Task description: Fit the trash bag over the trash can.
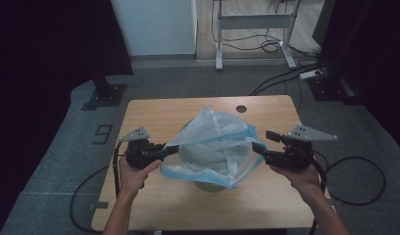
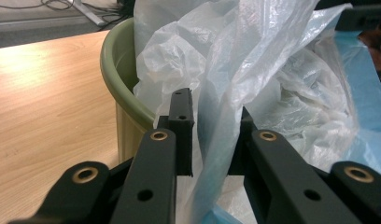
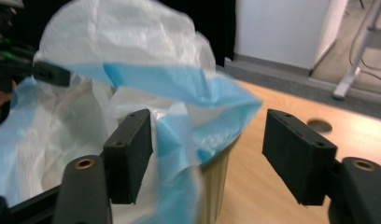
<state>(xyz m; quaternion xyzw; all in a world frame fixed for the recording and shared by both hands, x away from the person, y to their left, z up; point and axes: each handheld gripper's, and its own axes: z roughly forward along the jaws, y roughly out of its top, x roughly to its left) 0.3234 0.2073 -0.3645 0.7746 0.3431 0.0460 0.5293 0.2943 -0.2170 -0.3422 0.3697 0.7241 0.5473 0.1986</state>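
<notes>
The bag sits in the bin, half spread over its rim. On the bin's left, the left gripper pinches a fold of film between narrow jaws. On the bin's right, the right gripper stands wide, pressing nothing. A hard left pull could tear the film or tip the light bin; the blue hem may slip back inside.

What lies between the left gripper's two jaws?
A fold of the plastic bag runs between the left gripper jaws, beside the green bin, in the left gripper view.
</notes>
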